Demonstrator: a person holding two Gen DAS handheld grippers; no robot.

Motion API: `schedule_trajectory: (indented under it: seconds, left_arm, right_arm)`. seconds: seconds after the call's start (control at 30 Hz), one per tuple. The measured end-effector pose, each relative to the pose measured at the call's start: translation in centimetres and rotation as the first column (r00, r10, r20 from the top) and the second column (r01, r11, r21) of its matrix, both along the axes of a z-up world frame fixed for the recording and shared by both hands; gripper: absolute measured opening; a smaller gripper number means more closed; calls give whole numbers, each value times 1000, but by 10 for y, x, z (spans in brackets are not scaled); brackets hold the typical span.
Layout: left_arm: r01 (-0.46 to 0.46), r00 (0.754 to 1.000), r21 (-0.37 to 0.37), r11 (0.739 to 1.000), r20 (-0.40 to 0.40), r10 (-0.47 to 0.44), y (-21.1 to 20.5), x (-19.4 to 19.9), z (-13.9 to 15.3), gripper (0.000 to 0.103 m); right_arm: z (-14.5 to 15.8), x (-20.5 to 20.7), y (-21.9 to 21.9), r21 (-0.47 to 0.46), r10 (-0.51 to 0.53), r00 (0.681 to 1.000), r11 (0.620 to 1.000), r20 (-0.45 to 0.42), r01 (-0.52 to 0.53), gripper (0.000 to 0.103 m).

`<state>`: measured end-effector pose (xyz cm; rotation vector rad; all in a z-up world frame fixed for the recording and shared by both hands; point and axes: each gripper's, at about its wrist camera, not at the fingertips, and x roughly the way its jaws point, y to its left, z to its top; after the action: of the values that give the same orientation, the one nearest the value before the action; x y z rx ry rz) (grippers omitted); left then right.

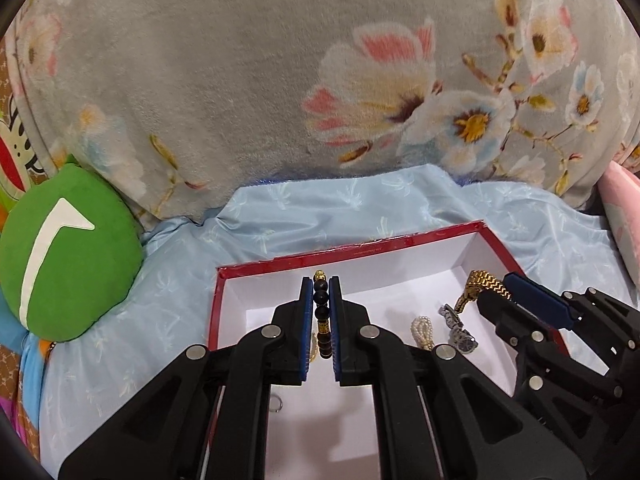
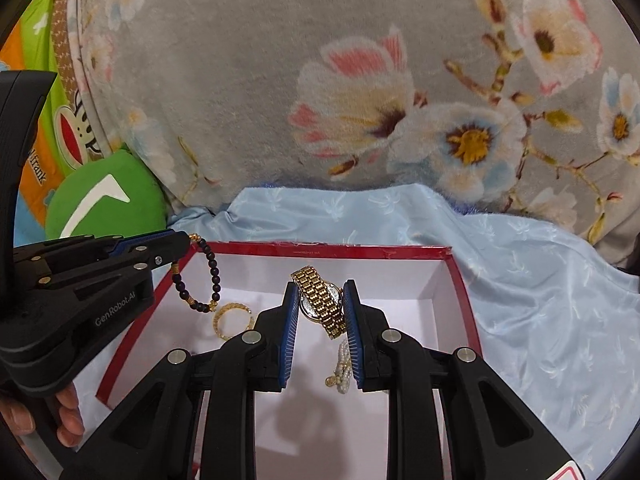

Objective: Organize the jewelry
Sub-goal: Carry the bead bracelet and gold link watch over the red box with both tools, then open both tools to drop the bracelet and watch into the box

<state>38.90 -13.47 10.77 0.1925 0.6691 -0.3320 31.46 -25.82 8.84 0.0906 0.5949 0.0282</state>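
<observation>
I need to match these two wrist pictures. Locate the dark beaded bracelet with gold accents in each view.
Left wrist view: the dark beaded bracelet with gold accents stands at centre, pinched in the left gripper.
Right wrist view: the bracelet hangs at left from that gripper's tip.
Shared landmark: the red-rimmed white box below it.

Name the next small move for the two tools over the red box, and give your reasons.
Probably lower both tools and open them. The left tool grips the bead bracelet, which dangles above the box floor; the right tool grips the gold watch, also held up inside. Pearls, a silver watch and a gold ring already lie there.
</observation>
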Motion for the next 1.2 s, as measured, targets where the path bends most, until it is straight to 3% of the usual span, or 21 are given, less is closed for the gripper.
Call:
schedule_trajectory:
  seconds: [0.27, 0.43, 0.53, 0.57, 0.63, 0.7, 0.93, 1.2]
  left_arm:
    - [2, 1000, 8, 1000, -28, -2, -14, 22, -26, 7]
    - [2, 1000, 15, 1000, 5, -2, -20, 24, -38, 9]
    - [-20, 1000, 61, 998, 21, 18, -25, 26, -47, 25]
    - [-18, 999, 53, 998, 32, 16, -24, 25, -45, 27]
    - [-29, 997, 26, 999, 67, 28, -20, 21, -40, 47]
    - [-36, 997, 0, 999, 67, 36, -15, 21, -38, 52]
    - [-78, 997, -62, 995, -1, 78, -3, 33, -41, 52]
    - [-96, 995, -64, 993, -13, 95, -1, 32, -43, 52]
  right_arm:
    - [-24, 25, -4, 13, -13, 999, 1000, -46, 14, 21]
    - [-33, 34, -10, 33, -14, 998, 999, -55, 16, 22]
    - [-36, 38, -11, 47, -1, 997, 999, -75, 4, 22]
    - [-36, 37, -13, 56, -6, 998, 998, -63, 10, 22]
    - [-35, 34, -16, 78, -19, 999, 997, -45, 22, 28]
    - [-36, 34, -21, 107, -26, 999, 994, -44, 30, 32]
    - [-35, 32, -20, 98, -27, 999, 995, -31, 30, 32]
    - [-33, 23, -24, 123, -38, 999, 992, 7, 37, 32]
